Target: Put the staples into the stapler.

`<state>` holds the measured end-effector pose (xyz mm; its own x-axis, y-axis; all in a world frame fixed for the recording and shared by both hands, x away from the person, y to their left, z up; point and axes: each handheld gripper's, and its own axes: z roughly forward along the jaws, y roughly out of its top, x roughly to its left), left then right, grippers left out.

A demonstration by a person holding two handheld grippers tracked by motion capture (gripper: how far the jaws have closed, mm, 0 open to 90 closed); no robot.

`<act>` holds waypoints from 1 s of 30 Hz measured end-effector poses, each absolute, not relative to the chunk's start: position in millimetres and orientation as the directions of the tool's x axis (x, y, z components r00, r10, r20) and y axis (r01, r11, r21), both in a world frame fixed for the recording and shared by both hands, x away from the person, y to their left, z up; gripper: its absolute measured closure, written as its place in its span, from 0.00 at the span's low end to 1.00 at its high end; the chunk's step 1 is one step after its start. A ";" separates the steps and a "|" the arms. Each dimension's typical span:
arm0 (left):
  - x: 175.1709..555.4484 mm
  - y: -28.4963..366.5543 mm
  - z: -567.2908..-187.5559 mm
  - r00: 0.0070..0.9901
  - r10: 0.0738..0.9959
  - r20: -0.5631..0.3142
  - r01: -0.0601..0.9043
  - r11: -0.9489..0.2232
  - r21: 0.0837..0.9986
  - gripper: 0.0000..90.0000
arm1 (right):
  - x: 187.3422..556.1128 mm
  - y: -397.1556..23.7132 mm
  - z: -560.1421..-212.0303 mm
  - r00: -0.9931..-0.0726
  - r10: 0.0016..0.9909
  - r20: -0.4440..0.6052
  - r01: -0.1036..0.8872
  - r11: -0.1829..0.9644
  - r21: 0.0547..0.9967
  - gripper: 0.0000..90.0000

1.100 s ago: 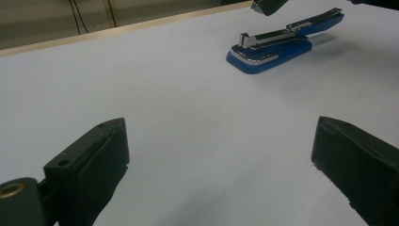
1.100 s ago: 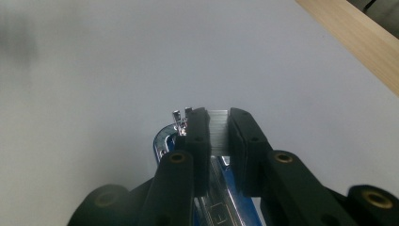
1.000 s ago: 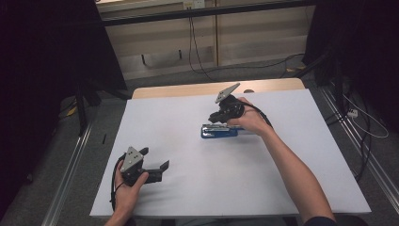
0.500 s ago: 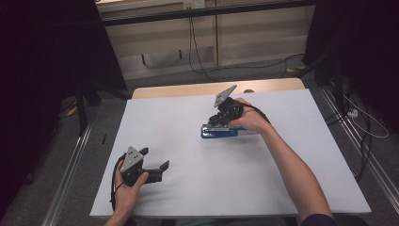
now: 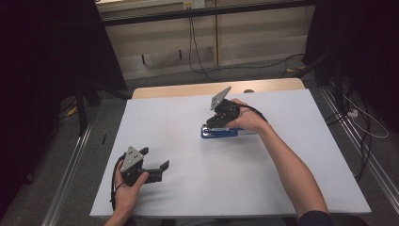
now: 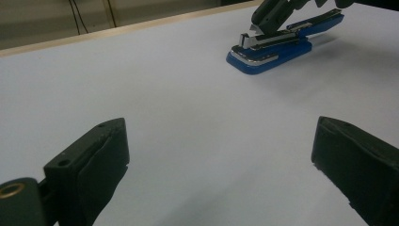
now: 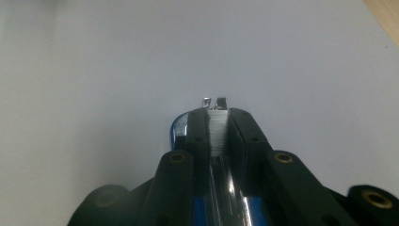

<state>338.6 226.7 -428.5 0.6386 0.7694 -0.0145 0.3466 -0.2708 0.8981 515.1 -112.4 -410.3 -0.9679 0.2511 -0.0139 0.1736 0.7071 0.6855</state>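
High view showed a blue stapler (image 5: 219,133) lying flat on the white tabletop (image 5: 282,179), a little beyond its middle and toward the far wooden edge. The right hand-held gripper (image 5: 217,123) came down on it from above, and in the right gripper view its two black jaws were pinched close together on the stapler's metal top arm (image 7: 217,132), with the blue base showing beneath. The person's right hand (image 5: 247,118) wrapped the tool just behind the stapler. Well apart, near the tabletop's front left corner, the left hand-held gripper (image 5: 157,165) rested with jaws spread wide and nothing between them.
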 end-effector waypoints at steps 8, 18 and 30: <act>338.8 227.5 -428.5 0.641 0.767 -0.013 0.347 -0.275 0.896 0.05 | 518.7 -111.8 -411.1 -0.968 0.249 -0.010 0.176 0.711 0.681 0.88; 338.5 226.5 -428.9 0.640 0.768 -0.017 0.351 -0.273 0.896 0.05 | 519.3 -111.1 -414.4 -0.972 0.234 -0.007 0.168 0.717 0.677 0.88; 338.7 226.3 -429.3 0.636 0.772 -0.017 0.353 -0.270 0.896 0.05 | 520.2 -109.9 -415.8 -0.976 0.215 -0.020 0.146 0.724 0.674 0.88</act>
<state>338.7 226.3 -429.3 0.6359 0.7716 -0.0174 0.3526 -0.2703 0.8959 520.2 -109.9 -415.8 -0.9763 0.2154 -0.0200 0.1459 0.7243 0.6738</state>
